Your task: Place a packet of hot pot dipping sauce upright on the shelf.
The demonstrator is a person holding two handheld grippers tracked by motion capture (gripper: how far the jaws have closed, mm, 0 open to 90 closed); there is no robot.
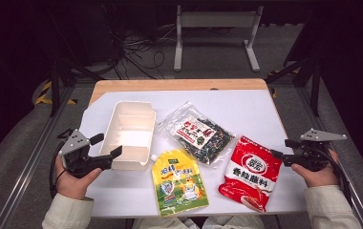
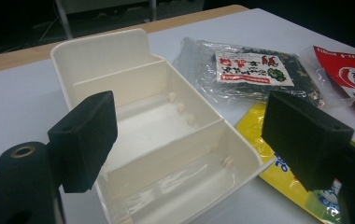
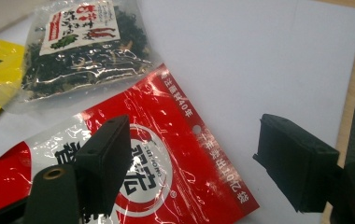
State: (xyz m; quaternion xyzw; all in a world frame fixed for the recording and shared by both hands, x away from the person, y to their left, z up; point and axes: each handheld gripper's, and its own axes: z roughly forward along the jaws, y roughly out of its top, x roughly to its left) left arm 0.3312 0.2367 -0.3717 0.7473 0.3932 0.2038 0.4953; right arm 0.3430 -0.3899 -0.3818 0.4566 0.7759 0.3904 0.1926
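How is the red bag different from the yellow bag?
The red bag is plain-topped with a white band and dark letters; the yellow bag has a spout cap at its top and a green cartoon picture. The red bag lies right of the yellow bag. Both lie flat on the table.

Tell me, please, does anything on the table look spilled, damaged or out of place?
Nothing stands out. The white tray sits upright and empty, and the seaweed bag, red packet and yellow pouch lie flat and look sealed beside it, with no spill.
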